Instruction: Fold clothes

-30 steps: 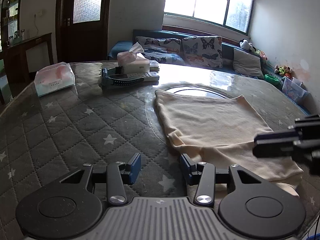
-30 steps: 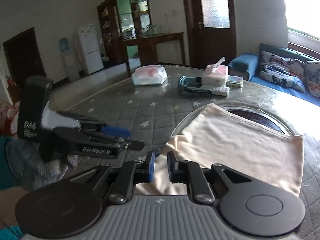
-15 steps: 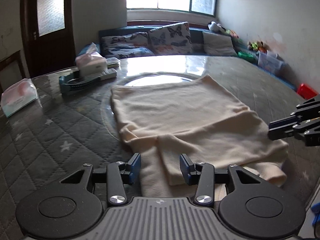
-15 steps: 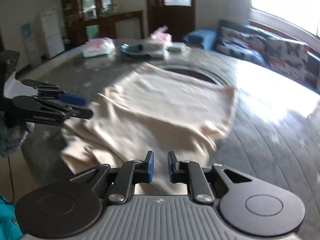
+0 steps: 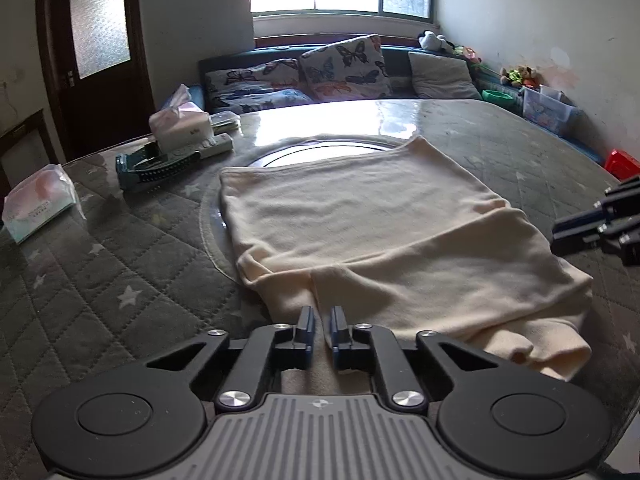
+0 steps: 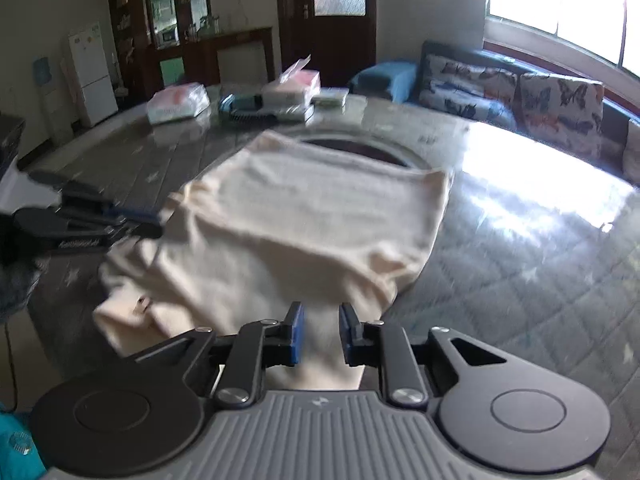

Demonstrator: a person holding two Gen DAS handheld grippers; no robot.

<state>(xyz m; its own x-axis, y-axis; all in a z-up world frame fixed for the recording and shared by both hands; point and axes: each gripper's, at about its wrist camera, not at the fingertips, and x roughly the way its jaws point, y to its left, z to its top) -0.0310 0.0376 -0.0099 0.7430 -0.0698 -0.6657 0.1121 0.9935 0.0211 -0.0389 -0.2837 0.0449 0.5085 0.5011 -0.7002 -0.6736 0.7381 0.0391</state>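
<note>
A cream garment (image 5: pixel 360 232) lies spread on the grey quilted table (image 5: pixel 100 280), its near part folded in layers. My left gripper (image 5: pixel 321 326) sits at the garment's near left edge, shut on a fold of the cloth. My right gripper (image 6: pixel 321 330) hovers over the garment's (image 6: pixel 304 220) near right edge, its jaws a little apart with cloth under them. Each gripper shows in the other's view: the right one at the right edge (image 5: pixel 592 226), the left one at the left (image 6: pixel 80 220).
At the table's far left stand a tissue box (image 5: pixel 180 124), a teal comb-like holder (image 5: pixel 160 164), remotes and a wet-wipe pack (image 5: pixel 38 202). A sofa with butterfly cushions (image 5: pixel 344 68) runs behind the table. A round glass inset (image 5: pixel 320 148) lies under the garment's far end.
My left gripper has moved right onto the garment's near edge and closed on the cloth. My right gripper has swung to the garment's right side and opened a little.
</note>
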